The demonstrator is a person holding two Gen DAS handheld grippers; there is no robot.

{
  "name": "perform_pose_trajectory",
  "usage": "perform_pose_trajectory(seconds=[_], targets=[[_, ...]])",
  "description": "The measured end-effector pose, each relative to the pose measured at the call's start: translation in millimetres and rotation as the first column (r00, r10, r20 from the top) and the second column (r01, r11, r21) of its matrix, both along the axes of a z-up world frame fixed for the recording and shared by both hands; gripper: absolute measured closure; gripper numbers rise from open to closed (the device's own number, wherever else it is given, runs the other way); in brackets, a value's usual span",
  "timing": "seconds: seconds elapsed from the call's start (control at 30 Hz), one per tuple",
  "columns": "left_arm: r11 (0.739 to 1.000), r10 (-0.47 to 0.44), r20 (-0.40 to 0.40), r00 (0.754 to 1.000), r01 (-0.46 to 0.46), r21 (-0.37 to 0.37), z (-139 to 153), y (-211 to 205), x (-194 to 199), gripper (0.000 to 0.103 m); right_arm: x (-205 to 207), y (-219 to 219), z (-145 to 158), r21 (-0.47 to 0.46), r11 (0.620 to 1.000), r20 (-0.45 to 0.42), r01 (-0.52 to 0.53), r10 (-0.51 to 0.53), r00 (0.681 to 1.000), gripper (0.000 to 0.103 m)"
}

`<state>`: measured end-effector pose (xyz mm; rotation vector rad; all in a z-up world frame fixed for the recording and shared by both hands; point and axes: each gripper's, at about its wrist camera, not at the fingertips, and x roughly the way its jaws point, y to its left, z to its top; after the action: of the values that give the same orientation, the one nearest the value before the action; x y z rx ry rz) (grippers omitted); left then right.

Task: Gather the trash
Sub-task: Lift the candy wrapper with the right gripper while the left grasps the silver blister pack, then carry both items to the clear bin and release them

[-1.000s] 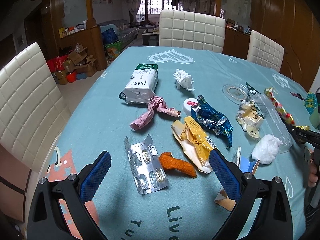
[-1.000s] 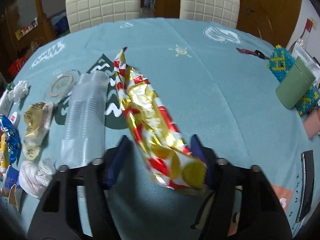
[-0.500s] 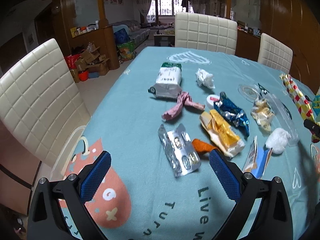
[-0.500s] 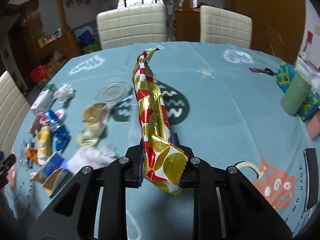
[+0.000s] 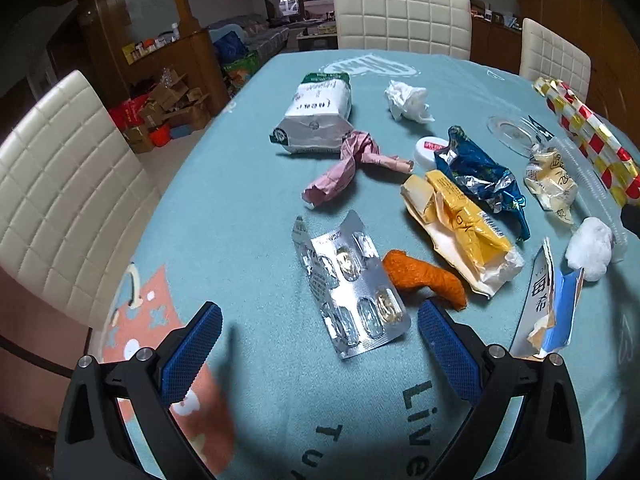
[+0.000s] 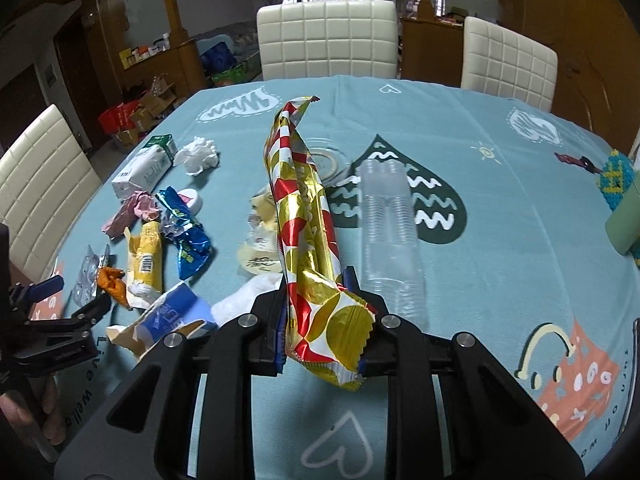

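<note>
My right gripper (image 6: pixel 318 280) is shut on a long red, gold and white snack wrapper (image 6: pixel 304 204) and holds it up above the table; the wrapper also shows at the right edge of the left wrist view (image 5: pixel 588 136). My left gripper (image 5: pixel 316 320) is open and empty, low over the near left part of the table, with a silver pill blister pack (image 5: pixel 352 284) and an orange scrap (image 5: pixel 424 280) just ahead between its fingers. Further on lie a yellow wrapper (image 5: pixel 460 220), a blue foil wrapper (image 5: pixel 480 172), a pink crumpled paper (image 5: pixel 348 164), a white bag (image 5: pixel 316 116) and crumpled tissue (image 5: pixel 408 100).
A clear plastic cup sleeve (image 6: pixel 390 232) lies right of the held wrapper. A green tin (image 6: pixel 624 216) and beaded object (image 6: pixel 616 176) stand at the far right. White chairs (image 5: pixel 60 184) ring the teal table (image 5: pixel 224 184). A torn blue-white box (image 5: pixel 548 304) and cotton wad (image 5: pixel 590 248) lie right.
My right gripper closed on the striped wrapper and lifted it off the table. My left gripper pulled back, then moved forward again toward the blister pack, staying open.
</note>
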<state>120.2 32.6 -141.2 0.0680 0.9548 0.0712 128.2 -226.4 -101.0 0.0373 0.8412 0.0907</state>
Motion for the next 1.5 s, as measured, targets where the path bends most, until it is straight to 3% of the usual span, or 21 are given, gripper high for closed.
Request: perform_pose_trajectory(seconds=[0.07, 0.13, 0.2, 0.23, 0.27, 0.5, 0.8, 1.0, 1.23, 1.43, 1.5], targets=[[0.999, -0.014, -0.018, 1.0, 0.014, -0.04, -1.7, 5.0, 0.1, 0.008, -0.1, 7.9, 1.3, -0.009, 1.0, 0.005, -0.017, 0.017, 1.0, 0.078], [0.999, -0.017, -0.008, 1.0, 0.017, -0.034, -0.6, 8.3, -2.8, 0.023, 0.0, 14.1, 2.4, -0.016, 0.999, 0.007, -0.033, 0.033, 0.999, 0.078], [0.997, -0.031, 0.006, 1.0, 0.031, -0.066, 2.4, 13.0, -6.1, 0.058, -0.8, 22.2, 3.5, -0.019, 0.999, 0.008, -0.049, 0.049, 0.999, 0.078], [0.998, -0.023, 0.013, 1.0, 0.024, -0.06, 4.5, 16.2, -7.7, 0.069, -0.8, 25.6, 4.0, -0.02, 0.998, 0.008, -0.056, 0.056, 0.998, 0.078], [0.998, -0.026, 0.015, 1.0, 0.027, -0.06, 5.3, 16.7, -8.1, 0.073, -1.2, 30.7, 4.8, -0.021, 0.998, 0.008, -0.065, 0.065, 0.998, 0.078], [0.991, -0.055, 0.032, 0.998, 0.059, -0.117, 11.8, 25.9, -18.1, 0.076, -10.8, 60.2, 14.7, -0.051, 0.991, 0.031, -0.121, 0.122, 0.992, 0.078], [0.992, 0.019, 0.089, 0.996, -0.008, -0.122, 34.4, 69.0, -35.9, 0.076, -14.2, 118.6, 25.0, -0.07, 0.967, 0.035, -0.246, 0.249, 0.968, 0.078], [0.988, 0.105, 0.095, 0.99, -0.094, -0.12, 38.4, 112.4, -42.7, 0.076, -17.9, 182.0, 25.1, -0.105, 0.92, 0.023, -0.377, 0.381, 0.924, 0.078], [0.976, 0.203, 0.084, 0.975, -0.195, -0.098, 33.6, 160.4, -45.8, 0.075, -21.0, 261.1, 17.0, -0.156, 0.828, -0.015, -0.538, 0.543, 0.84, 0.078], [0.963, 0.263, 0.077, 0.962, -0.256, -0.09, 29.2, 191.9, -46.9, 0.073, -19.8, 308.2, 18.3, -0.173, 0.778, -0.001, -0.604, 0.613, 0.79, 0.078], [0.961, 0.265, 0.081, 0.961, -0.257, -0.099, 28.4, 197.8, -46.3, 0.067, -17.0, 317.1, 16.7, -0.168, 0.771, -0.007, -0.614, 0.622, 0.783, 0.077]])
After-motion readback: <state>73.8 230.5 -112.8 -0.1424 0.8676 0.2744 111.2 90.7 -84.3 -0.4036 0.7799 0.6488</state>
